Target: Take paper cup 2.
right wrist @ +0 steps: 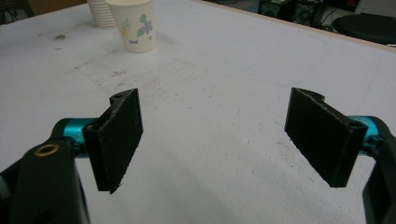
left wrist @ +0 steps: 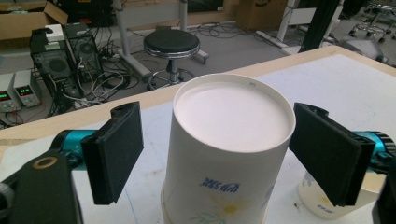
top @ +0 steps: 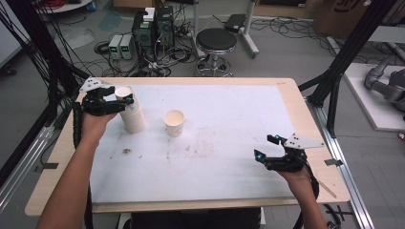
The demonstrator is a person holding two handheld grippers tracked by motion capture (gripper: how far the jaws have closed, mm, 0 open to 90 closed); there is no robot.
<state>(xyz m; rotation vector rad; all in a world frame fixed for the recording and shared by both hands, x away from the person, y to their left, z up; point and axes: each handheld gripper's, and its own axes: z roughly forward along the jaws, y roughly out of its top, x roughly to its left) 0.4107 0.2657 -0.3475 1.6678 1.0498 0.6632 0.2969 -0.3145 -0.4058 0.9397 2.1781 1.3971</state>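
Paper cup stack (left wrist: 229,154) between left claw (left wrist: 217,154) jaws

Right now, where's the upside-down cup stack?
In the high view, the inverted cup stack stands at the table's far left, between the open left gripper jaws, with the single upright cup to its right.

I work in a robotics or electronics lab. Beyond my left jaws, past the far edge of the white-covered wooden surface (top: 286,102), two black desktop computer towers (top: 154,27) and two small grey bench power supplies (top: 121,46) stand on the grey floor amid tangled cables (top: 165,59). A black round stool (top: 216,40) stands near them, and black metal frame struts (top: 351,47) rise beyond my right jaws.
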